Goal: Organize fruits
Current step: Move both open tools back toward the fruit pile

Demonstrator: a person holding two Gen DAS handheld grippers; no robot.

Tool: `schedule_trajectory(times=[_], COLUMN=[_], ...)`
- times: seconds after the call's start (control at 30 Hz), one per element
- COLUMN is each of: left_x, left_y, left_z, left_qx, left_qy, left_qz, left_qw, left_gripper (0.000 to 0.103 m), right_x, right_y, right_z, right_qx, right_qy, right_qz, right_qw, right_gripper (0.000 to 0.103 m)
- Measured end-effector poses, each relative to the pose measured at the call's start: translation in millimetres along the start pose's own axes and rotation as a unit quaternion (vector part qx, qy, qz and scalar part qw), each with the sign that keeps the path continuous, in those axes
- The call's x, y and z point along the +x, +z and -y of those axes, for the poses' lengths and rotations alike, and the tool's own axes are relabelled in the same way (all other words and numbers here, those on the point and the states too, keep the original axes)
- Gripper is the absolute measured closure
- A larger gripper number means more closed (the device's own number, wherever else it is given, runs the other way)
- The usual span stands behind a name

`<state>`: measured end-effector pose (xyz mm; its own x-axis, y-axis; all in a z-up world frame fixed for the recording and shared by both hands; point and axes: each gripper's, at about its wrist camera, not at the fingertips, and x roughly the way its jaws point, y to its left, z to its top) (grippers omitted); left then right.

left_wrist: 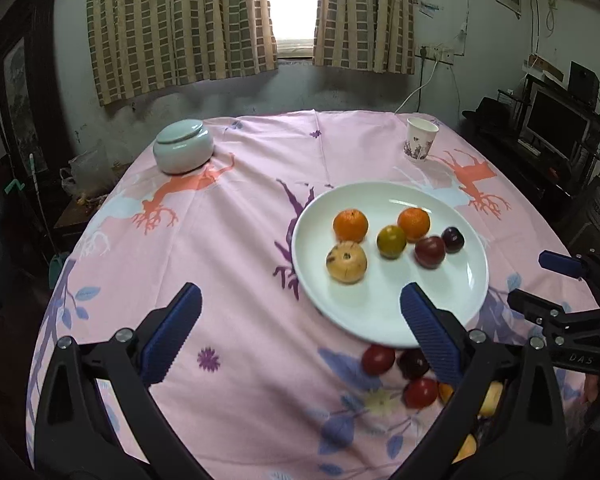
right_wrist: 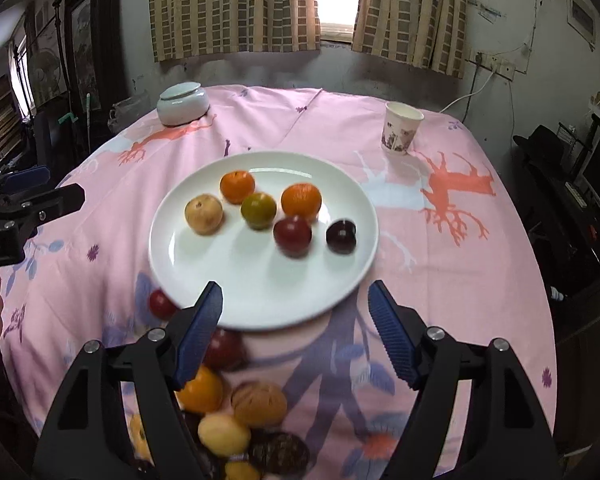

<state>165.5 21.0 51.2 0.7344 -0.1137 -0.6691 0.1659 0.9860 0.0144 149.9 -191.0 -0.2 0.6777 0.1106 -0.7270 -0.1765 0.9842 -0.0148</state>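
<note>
A white plate [left_wrist: 440, 320] [right_wrist: 256, 300] on the pink tablecloth holds several fruits: two oranges [left_wrist: 351, 225] [right_wrist: 301, 199], a greenish citrus [left_wrist: 391, 241] [right_wrist: 258, 210], a tan pear-like fruit [left_wrist: 346, 261] [right_wrist: 203, 213], a red plum [left_wrist: 430, 251] [right_wrist: 292, 235] and a dark plum [left_wrist: 453, 239] [right_wrist: 341, 236]. Several loose fruits [left_wrist: 380, 359] [right_wrist: 236, 412] lie on the cloth in front of the plate. My left gripper [left_wrist: 300, 328] is open and empty above the cloth left of the plate's near rim. My right gripper [right_wrist: 296, 328] is open and empty over the plate's near rim.
A pale lidded ceramic jar [left_wrist: 183, 146] [right_wrist: 183, 103] stands at the back left. A paper cup [left_wrist: 420, 140] [right_wrist: 401, 128] stands at the back right. The round table's edge drops off on all sides, with dark furniture to the right.
</note>
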Motion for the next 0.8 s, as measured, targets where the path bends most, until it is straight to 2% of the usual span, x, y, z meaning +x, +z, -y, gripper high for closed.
schedule_trajectory(times=[0.1,0.27,0.33,0.53,0.67,0.8], left_x=[-5.2,-4.3,-4.7,-17.6,-20.4,-18.3], left_y=[-39.2,-100.5,-118.1,-136.9,-140.1,-142.7], left_z=[-0.8,2.4,7.1,26.9,29.2,29.2], left_qx=[-0.018,-0.038,-0.038,0.004,0.008,0.006], left_qy=[-0.007,-0.046,-0.058,-0.057,-0.060,-0.065], left_qz=[-0.019,-0.058,-0.072,-0.074,-0.077,-0.086], left_qw=[0.9996,0.9965,0.9950,0.9956,0.9952,0.9942], left_gripper=[0.002,0.002,0.002,0.002,0.002,0.002], right_x=[-15.2,-27.6,-25.5,-21.8,-14.9,-5.1], right_y=[-39.5,-101.3,-114.6,-124.6,-126.8,-130.1], right_z=[-9.2,-5.9,-1.5,6.0,9.1,7.0], right_qx=[-0.006,0.028,0.047,0.065,0.056,0.048], right_qy=[0.001,-0.049,-0.056,-0.063,-0.068,-0.049], right_qz=[-0.022,-0.041,-0.051,-0.048,-0.059,-0.076], right_qw=[1.000,0.998,0.996,0.995,0.994,0.995], right_gripper=[0.027,0.027,0.027,0.027,0.027,0.027])
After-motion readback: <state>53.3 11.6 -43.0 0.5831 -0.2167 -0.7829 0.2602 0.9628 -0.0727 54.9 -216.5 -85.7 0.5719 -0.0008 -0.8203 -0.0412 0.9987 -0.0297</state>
